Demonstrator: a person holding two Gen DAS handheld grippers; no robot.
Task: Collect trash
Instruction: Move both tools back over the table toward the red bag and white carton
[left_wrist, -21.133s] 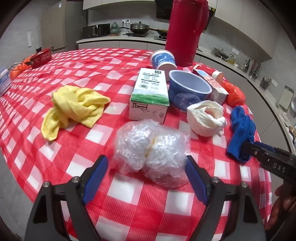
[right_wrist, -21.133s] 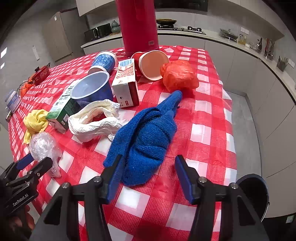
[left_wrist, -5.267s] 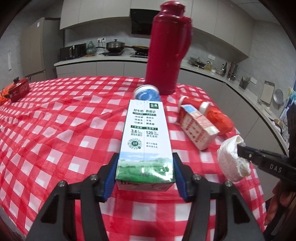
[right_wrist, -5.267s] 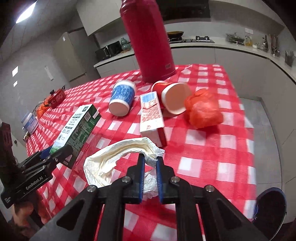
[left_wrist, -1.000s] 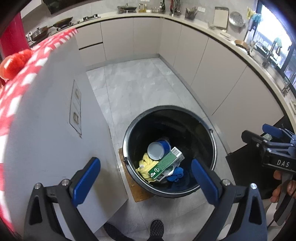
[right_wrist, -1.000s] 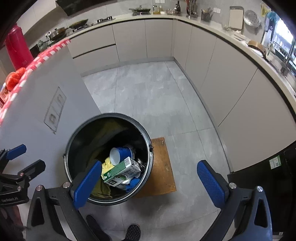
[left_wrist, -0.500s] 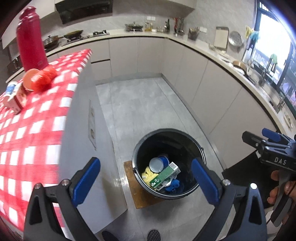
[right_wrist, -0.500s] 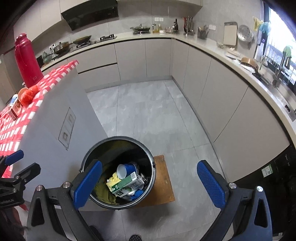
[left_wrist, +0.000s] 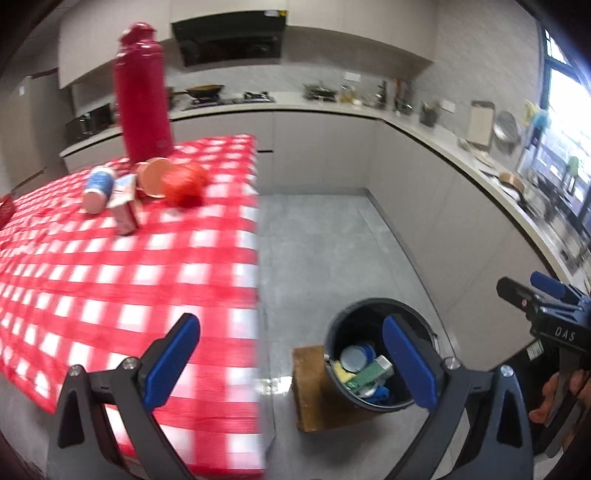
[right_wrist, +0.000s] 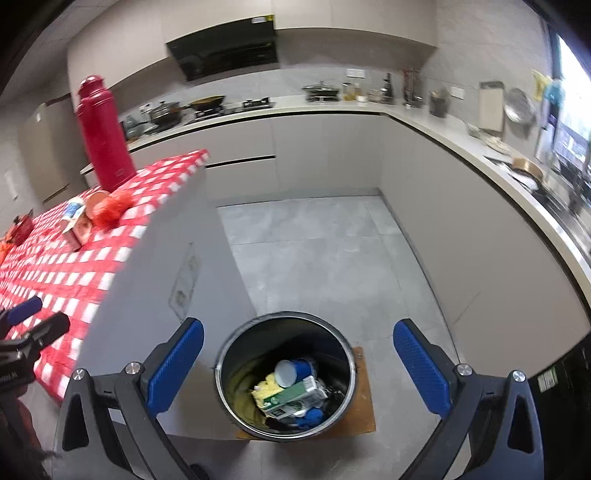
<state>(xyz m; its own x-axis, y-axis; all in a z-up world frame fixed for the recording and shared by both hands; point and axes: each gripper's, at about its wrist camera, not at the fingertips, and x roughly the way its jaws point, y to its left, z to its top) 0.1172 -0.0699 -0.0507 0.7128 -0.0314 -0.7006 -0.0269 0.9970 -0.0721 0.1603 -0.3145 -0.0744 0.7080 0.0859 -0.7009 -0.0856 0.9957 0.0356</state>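
Low in the frame, the left gripper (left_wrist: 291, 354) and right gripper (right_wrist: 299, 362) both gape wide, empty. The bin (right_wrist: 225, 373) below already holds trash. Upper left, remaining cartons (left_wrist: 123, 206) crowd a red flask (left_wrist: 142, 96); a careless grab could topple it.

The yellow cloth (right_wrist: 266, 390), the blue cloth (right_wrist: 313, 414), the blue bowl (right_wrist: 293, 370) and the green milk carton (right_wrist: 295, 398) have left the tabletop (left_wrist: 110, 266) and now lie in the black bin (right_wrist: 284, 373) on the floor. Both grippers, the left gripper (left_wrist: 291, 360) and the right gripper (right_wrist: 297, 363), let go and now gape wide with nothing in them. They have lifted up, away from the bin.
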